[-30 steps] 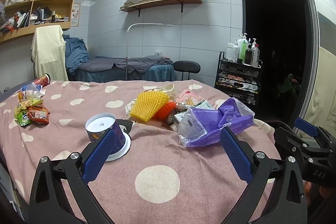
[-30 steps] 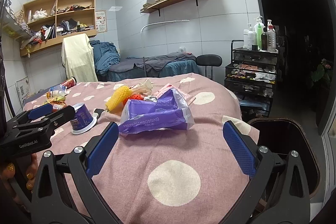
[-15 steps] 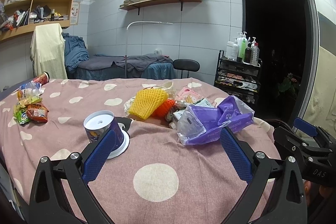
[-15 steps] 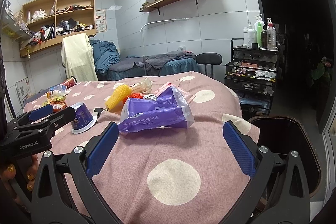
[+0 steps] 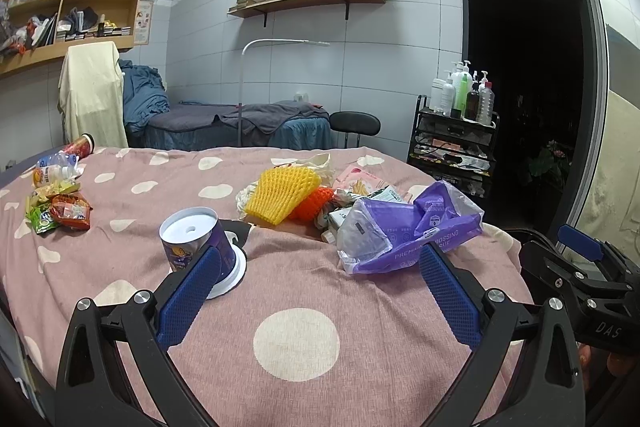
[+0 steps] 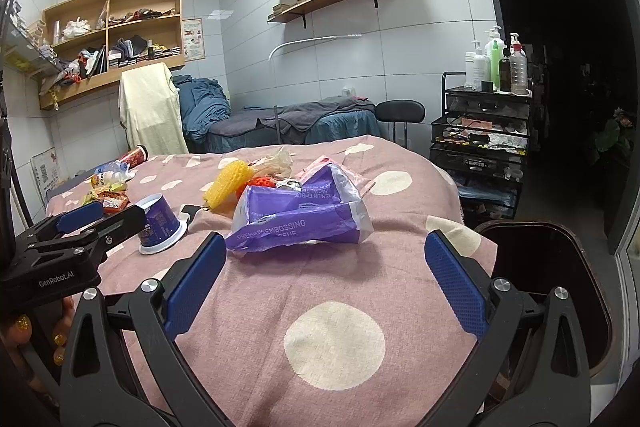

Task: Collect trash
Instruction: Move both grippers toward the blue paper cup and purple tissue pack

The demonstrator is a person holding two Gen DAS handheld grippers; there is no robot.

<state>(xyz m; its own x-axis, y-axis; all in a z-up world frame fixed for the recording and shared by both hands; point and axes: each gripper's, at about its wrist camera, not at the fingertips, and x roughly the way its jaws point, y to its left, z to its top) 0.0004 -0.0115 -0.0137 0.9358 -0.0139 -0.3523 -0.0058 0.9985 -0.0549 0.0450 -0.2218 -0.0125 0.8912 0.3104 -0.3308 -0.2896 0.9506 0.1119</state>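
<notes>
Trash lies on a pink polka-dot bed cover point(image 5: 296, 339). A purple tissue wrapper point(image 5: 404, 231) point(image 6: 300, 215) lies right of centre. An upturned purple cup point(image 5: 196, 247) point(image 6: 160, 223) stands to the left. Yellow foam netting point(image 5: 280, 193) point(image 6: 224, 187) and orange netting point(image 5: 316, 201) lie behind. Snack wrappers point(image 5: 60, 211) lie far left. My left gripper point(image 5: 316, 291) is open and empty, low over the cover before the cup and wrapper. My right gripper point(image 6: 326, 283) is open and empty, just short of the wrapper. A dark bin point(image 6: 548, 287) stands at the right.
A plastic bottle point(image 5: 52, 171) and a red cup point(image 5: 80, 147) lie at the far left edge. A black cart point(image 6: 480, 147) with bottles, a stool point(image 6: 400, 115) and a massage bed point(image 5: 240, 127) stand beyond.
Both grippers stay open and empty. The views have shifted only slightly; the left one has drifted a little toward the cup and wrapper.
</notes>
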